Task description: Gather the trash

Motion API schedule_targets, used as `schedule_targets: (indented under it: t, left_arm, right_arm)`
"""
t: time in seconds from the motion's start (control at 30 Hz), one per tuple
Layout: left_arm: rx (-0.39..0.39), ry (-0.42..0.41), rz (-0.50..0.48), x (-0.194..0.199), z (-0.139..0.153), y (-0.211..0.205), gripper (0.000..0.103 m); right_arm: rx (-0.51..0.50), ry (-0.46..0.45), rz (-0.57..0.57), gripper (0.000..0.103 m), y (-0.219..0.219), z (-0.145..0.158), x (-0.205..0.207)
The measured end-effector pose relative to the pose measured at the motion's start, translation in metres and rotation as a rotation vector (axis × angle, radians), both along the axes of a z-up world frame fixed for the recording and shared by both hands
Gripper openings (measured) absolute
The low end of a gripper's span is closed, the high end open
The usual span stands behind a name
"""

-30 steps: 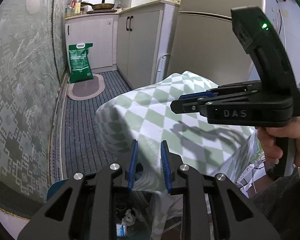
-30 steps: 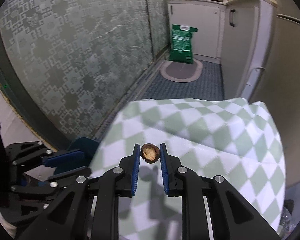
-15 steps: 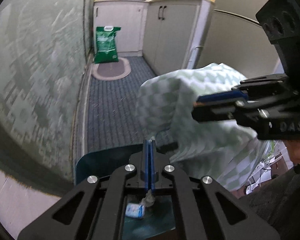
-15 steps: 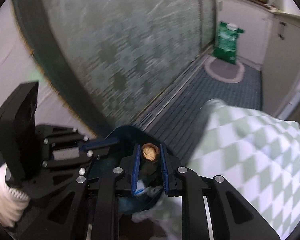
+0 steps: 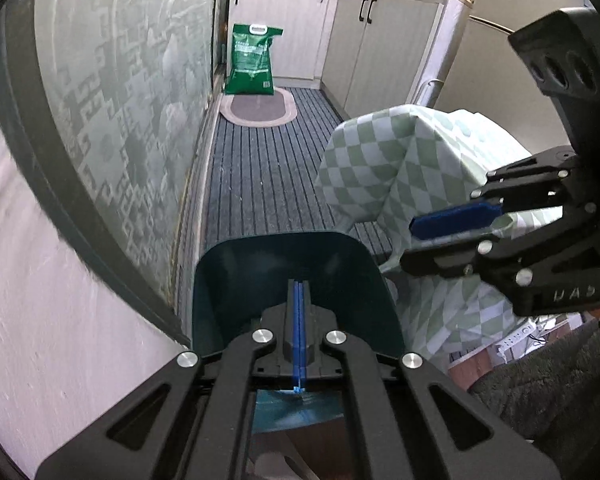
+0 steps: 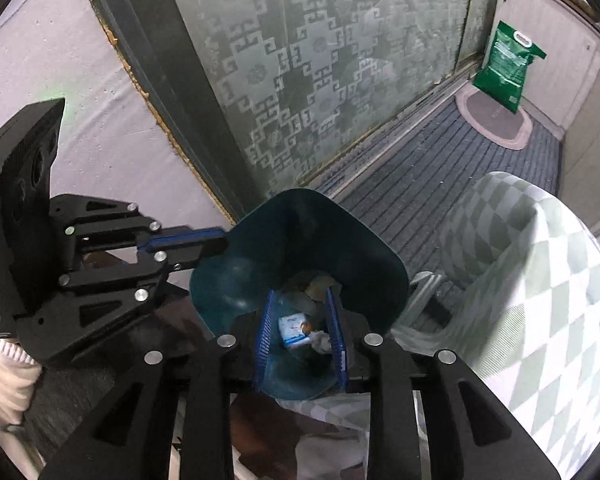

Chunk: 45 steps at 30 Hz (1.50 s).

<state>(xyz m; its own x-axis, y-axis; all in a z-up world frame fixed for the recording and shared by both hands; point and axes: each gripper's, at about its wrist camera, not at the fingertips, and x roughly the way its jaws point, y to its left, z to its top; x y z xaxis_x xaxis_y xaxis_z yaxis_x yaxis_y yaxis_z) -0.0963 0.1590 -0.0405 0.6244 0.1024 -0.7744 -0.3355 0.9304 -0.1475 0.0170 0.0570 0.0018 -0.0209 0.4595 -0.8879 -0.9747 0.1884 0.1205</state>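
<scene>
A dark teal trash bin (image 6: 300, 240) stands on the floor between the wall and the table. My left gripper (image 5: 299, 292) is shut on the bin's near rim (image 5: 296, 396) and shows at the left of the right wrist view (image 6: 220, 242). My right gripper (image 6: 300, 304) is open and empty, right above the bin's mouth; it also shows in the left wrist view (image 5: 416, 236). Inside the bin lie a white and blue wrapper (image 6: 294, 330), crumpled paper (image 6: 320, 340) and brownish scraps (image 6: 316, 286). The nut shell it held is no longer between its fingers.
A table under a green-and-white checked cloth (image 6: 540, 280) stands just right of the bin. A patterned glass door (image 6: 320, 72) and a white wall (image 6: 100, 140) are at the left. A green bag (image 5: 252, 60), an oval mat (image 5: 258, 110) and cabinets (image 5: 380, 48) lie further down the striped floor.
My left gripper shut on the bin's rim and drew the bin out from the table. My right gripper moved left over the bin and opened; the nut shell is gone from its fingers.
</scene>
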Motion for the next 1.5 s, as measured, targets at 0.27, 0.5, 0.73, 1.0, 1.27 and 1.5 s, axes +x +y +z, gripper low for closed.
schedule_targets:
  t: [0.27,0.5,0.73,1.0,1.27,1.5]
  left_arm:
    - [0.028,0.012,0.004,-0.004,-0.002,-0.025,0.006]
    - [0.073,-0.041,0.039,-0.009,0.008,-0.051,0.045]
    - [0.145,-0.132,0.091,-0.018,0.028,-0.068,0.097]
    - [0.219,-0.142,0.087,-0.019,0.037,-0.089,0.1]
    - [0.227,-0.148,0.105,-0.021,0.038,-0.096,0.1]
    - [0.229,-0.159,0.124,-0.023,0.039,-0.095,0.1]
  right_arm:
    - [0.091,-0.081,-0.085,0.053,-0.038,0.041,0.006]
    - [0.168,-0.126,-0.194,0.074,-0.092,0.057,0.004]
    - [0.23,-0.272,-0.292,0.098,-0.151,0.07,-0.012]
    - [0.267,-0.276,-0.44,0.1,-0.199,0.063,-0.005]
    - [0.282,-0.277,-0.403,0.1,-0.192,0.062,-0.01]
    - [0.297,-0.269,-0.405,0.1,-0.192,0.064,-0.013]
